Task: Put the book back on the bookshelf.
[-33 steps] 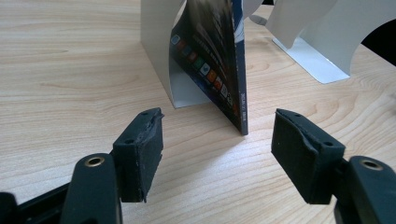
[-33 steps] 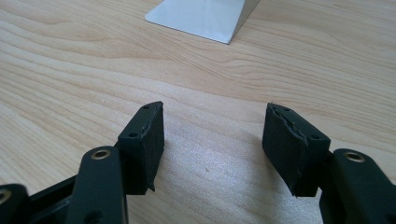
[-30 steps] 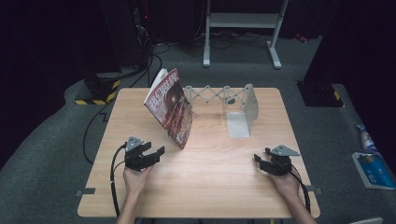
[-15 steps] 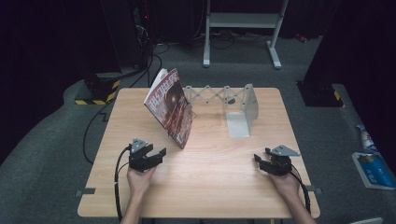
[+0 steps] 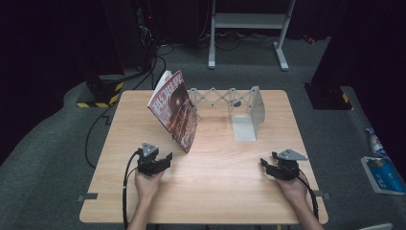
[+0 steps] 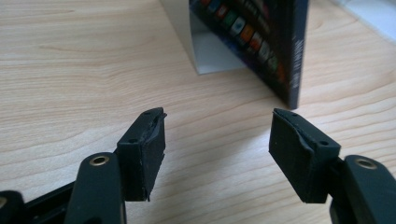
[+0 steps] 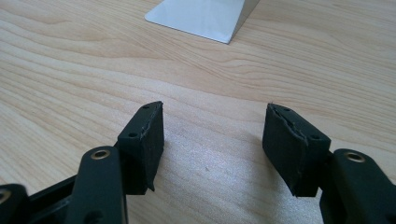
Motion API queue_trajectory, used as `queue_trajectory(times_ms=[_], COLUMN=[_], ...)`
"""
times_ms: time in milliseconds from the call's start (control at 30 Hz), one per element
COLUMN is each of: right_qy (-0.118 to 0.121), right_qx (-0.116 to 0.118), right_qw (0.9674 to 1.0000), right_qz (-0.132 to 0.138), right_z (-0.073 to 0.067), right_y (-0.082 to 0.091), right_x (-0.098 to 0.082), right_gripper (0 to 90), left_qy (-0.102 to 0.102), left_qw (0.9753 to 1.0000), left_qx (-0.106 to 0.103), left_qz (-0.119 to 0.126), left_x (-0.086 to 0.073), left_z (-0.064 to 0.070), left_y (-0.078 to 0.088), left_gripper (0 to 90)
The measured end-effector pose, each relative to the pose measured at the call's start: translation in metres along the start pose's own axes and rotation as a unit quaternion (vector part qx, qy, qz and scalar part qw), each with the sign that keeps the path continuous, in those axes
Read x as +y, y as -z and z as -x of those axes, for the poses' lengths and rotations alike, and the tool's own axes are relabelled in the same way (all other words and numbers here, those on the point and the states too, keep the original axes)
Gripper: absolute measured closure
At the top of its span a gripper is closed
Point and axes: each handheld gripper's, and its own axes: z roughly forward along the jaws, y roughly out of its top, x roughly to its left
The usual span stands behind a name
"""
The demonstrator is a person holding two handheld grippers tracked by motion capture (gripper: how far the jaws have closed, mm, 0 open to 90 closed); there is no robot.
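Left gripper, black, two-jawed, held low over the pale wooden table: jaws stand apart with bare wood between the pads; nothing is held or touched. Right gripper, same build, held low near the table's right edge: jaws likewise apart and empty, pads over bare wood.

Dark red, glossy-covered magazine: stands upright and slightly fanned, leaning on the left end of a grey metal expanding book rack with a scissor-lattice middle. White lettering runs across the top of the cover; it is too small to read. In the left gripper view the magazine shows a row of small coloured squares along its lower cover and faint spine lettering, also unreadable.

Relative positions, high view: the magazine's lower corner lies at about 1 o'clock from the left gripper, near but apart from the jaws. The rack's flat base plate lies at about 11 o'clock from the right gripper, apart from it. The two grippers are well apart from each other.
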Motion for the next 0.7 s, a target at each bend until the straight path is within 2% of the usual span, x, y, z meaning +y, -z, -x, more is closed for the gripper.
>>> queue_trajectory(times_ms=[300,700], right_qy=[-0.001,0.0], right_qx=[0.0,0.0], right_qw=[1.0,1.0], right_qz=[0.0,0.0], right_z=[0.0,0.0], right_y=[0.0,0.0], right_x=[0.0,0.0], right_gripper=[38.9,38.8], left_qy=[0.003,0.001], left_qw=[0.9998,0.9995], left_qx=[0.02,0.028], left_qz=[-0.008,-0.012], left_x=[-0.004,-0.006], left_z=[-0.002,-0.002], left_y=[-0.01,-0.017], left_gripper=[36.0,35.7])
